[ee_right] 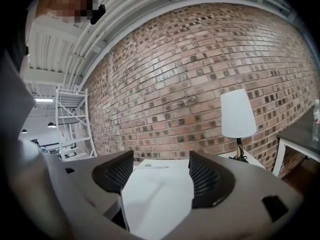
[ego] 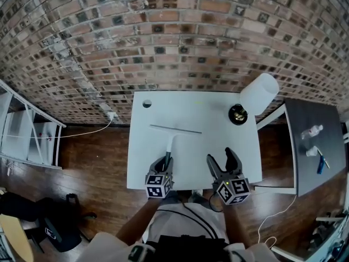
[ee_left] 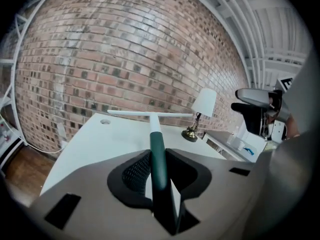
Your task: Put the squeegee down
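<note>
The squeegee has a long white blade (ego: 175, 129) and a white shaft ending in a dark green handle (ego: 168, 156). It lies out over the white table (ego: 218, 141), pointing toward the brick wall. My left gripper (ego: 166, 161) is shut on the green handle (ee_left: 158, 156), and the blade (ee_left: 150, 114) runs crosswise ahead of it. I cannot tell whether the blade touches the tabletop. My right gripper (ego: 220, 161) hovers at the table's near edge, open and empty. In the right gripper view its jaws (ee_right: 156, 170) stand wide apart over the table.
A lamp with a white shade (ego: 258, 93) and brass base (ego: 238, 114) stands at the table's far right corner. A cable hole (ego: 147, 103) is at the far left. A grey side table (ego: 305, 157) with small bottles sits to the right, white shelving (ego: 22, 132) to the left.
</note>
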Available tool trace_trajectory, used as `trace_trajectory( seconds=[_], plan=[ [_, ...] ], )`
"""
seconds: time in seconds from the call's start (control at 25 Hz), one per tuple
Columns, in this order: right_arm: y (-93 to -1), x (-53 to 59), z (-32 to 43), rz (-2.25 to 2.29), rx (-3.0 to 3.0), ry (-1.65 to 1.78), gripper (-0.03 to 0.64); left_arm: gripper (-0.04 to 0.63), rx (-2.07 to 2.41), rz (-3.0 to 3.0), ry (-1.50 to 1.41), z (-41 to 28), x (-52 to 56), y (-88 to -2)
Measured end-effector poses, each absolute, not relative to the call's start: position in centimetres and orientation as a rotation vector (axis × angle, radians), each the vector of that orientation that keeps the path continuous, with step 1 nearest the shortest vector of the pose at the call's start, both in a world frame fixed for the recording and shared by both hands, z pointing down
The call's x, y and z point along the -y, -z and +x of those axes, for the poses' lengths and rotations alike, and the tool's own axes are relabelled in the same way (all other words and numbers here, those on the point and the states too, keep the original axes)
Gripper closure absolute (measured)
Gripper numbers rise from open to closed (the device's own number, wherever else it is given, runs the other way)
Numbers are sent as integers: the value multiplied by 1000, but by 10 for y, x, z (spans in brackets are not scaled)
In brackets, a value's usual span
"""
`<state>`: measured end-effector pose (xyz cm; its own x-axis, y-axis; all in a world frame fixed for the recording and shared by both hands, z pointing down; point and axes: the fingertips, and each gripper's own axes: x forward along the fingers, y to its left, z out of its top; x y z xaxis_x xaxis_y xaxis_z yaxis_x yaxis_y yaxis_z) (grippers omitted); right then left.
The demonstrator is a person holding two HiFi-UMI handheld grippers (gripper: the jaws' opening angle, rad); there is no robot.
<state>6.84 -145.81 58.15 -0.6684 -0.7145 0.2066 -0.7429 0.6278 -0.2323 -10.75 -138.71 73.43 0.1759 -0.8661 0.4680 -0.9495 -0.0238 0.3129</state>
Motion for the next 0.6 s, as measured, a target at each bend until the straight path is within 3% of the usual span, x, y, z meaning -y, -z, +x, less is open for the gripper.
trace_trajectory(
  seconds=[0.6],
  plan=[
    [-626,1469,126,1256,2615,-517,255,514,1777,1684,-478,-118,1481,-844]
  ],
)
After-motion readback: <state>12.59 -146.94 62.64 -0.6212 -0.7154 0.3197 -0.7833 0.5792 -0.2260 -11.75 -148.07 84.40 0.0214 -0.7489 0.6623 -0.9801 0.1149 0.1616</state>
